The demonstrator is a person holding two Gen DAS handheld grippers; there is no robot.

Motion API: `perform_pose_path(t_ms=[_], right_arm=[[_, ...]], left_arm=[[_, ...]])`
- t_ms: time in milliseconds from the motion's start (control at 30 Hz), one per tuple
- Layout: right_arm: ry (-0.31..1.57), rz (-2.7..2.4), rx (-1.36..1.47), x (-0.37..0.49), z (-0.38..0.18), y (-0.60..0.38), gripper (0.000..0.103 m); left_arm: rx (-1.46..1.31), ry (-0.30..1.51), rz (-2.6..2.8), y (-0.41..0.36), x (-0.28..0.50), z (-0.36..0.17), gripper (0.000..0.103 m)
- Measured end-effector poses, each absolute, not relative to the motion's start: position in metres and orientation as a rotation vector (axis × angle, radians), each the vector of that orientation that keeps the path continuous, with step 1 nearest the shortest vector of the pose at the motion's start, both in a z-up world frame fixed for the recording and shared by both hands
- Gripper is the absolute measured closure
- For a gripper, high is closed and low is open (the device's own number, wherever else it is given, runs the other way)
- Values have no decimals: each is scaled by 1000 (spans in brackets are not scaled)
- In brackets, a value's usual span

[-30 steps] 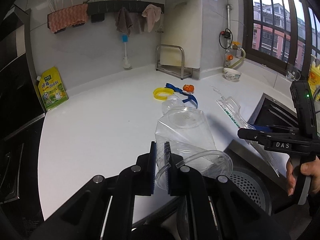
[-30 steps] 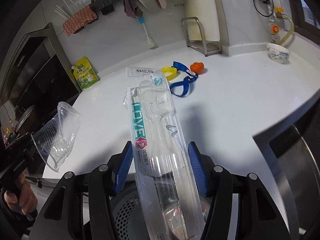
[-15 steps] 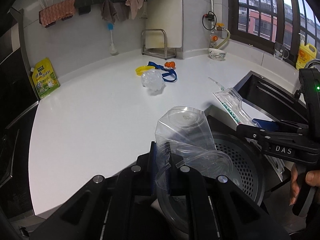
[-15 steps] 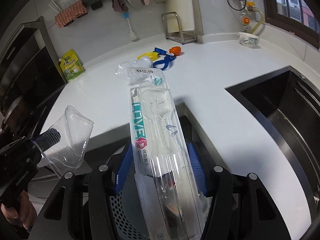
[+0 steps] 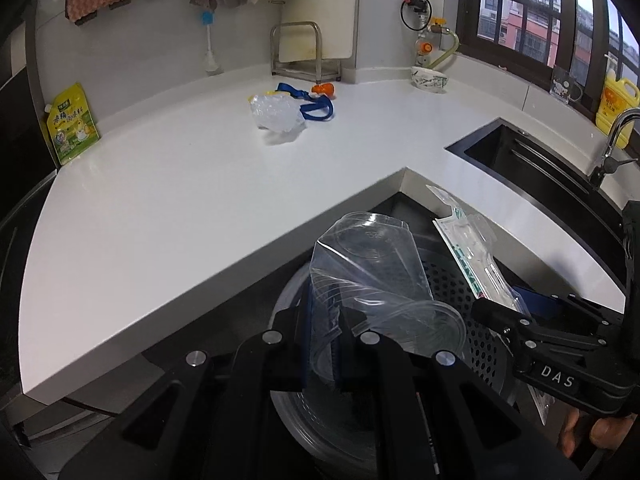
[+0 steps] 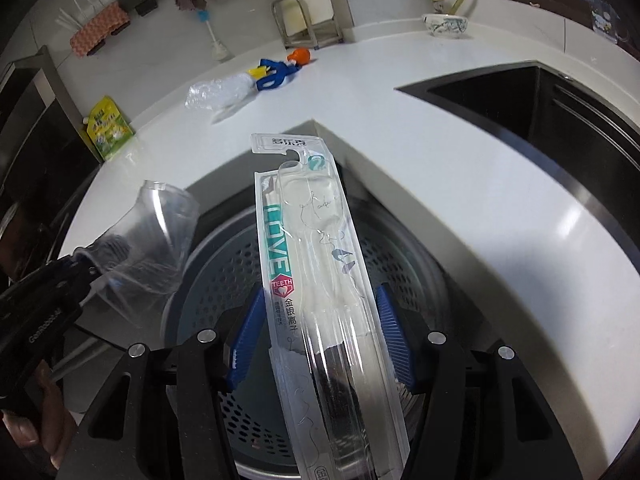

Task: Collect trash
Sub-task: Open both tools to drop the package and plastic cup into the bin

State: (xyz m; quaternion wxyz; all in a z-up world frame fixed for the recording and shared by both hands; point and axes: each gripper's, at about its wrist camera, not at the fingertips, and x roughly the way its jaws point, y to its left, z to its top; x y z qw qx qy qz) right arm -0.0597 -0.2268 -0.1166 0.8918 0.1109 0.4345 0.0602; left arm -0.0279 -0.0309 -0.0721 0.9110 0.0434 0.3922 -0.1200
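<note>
Whereas a second ago both grippers were over the table [image 5: 168,208], they now hang above the bin [image 6: 224,280] at its inner corner. The left gripper [image 5: 325,344] pinches a clear cup [image 5: 360,276]; the right gripper [image 6: 320,332] clamps a toothbrush pack [image 6: 316,280]. The bin's contents are hidden, and the pack's lower end is cut off.

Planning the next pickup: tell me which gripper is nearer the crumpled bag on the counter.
Left, narrowly. Both hang over the bin, far from the bag. The left gripper, pinching the cup, sits on the bag's side; the right gripper, with the toothbrush pack, sits toward the sink.
</note>
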Motion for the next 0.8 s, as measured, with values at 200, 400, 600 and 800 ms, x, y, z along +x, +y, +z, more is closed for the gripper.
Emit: perform_pose_path(t_ms=[200, 400, 600, 800], right_arm=[[937, 151, 186, -59, -131, -216, 48], [986, 141, 214, -55, -143, -218, 48], [946, 117, 226, -58, -133, -224, 35], [938, 115, 232, -62, -131, -228, 35]], left_arm=[[112, 844, -249, -38, -27, -91, 94], [85, 889, -248, -34, -23, -101, 93], [71, 873, -227, -30, -24, -98, 48], [56, 839, -211, -24, -26, -90, 34]])
